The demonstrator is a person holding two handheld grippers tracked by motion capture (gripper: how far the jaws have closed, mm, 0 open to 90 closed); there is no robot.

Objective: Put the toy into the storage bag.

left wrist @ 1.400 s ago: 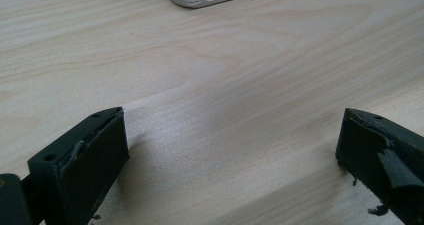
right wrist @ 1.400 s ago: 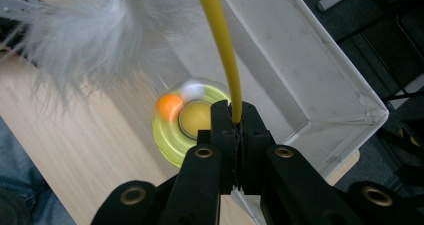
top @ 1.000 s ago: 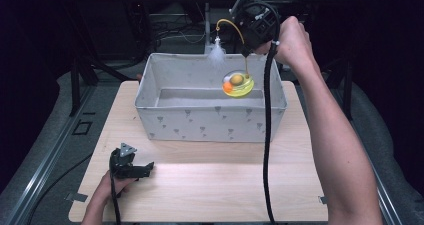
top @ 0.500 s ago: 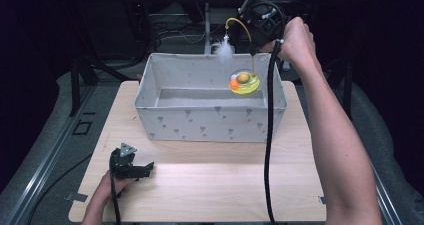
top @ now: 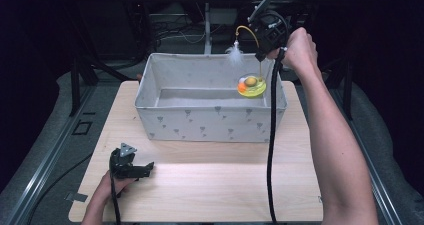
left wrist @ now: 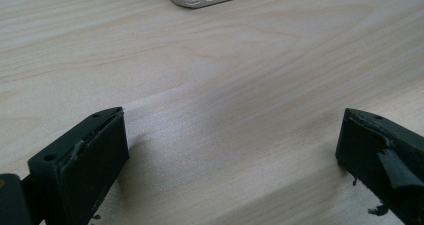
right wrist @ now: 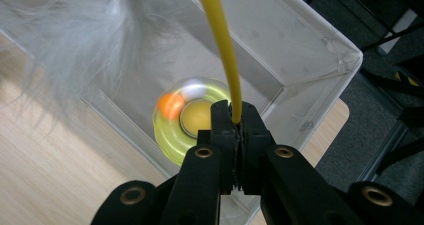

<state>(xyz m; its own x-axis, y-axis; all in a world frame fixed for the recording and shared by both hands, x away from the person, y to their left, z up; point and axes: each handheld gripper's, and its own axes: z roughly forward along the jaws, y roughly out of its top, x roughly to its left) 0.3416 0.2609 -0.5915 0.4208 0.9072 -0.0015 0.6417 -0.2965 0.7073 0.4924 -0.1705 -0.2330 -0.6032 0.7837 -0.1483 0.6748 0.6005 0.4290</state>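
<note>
Yellow wand (right wrist: pixel 220 40), thin and springy, pinched between the pressed-together jaws of the right claw (top: pixel 263 55) above the far right corner of the grey fabric bin (top: pixel 210 119). It belonged to a cat toy: a lime-green round base (top: pixel 251 86) with an orange ball (top: pixel 242 87) on it, hanging just over the bin's right end, and a white feather tuft (top: pixel 234 55) at the wand's other end.

Handling, as judged: light overall, base rigid plastic, wand flexible enough to sway, feather soft and useless as a hold. The wand near the base looked like the steadier place to grip; higher up, the base would likely swing.

Long axis ran along the wand, near vertical from the base up through the jaws, then arching over toward the left, feather tip drooping.

Left claw (top: pixel 131 166) rested low on the wooden counter (top: pixel 225 185), near its front left, jaws spread wide with nothing between them.
</note>
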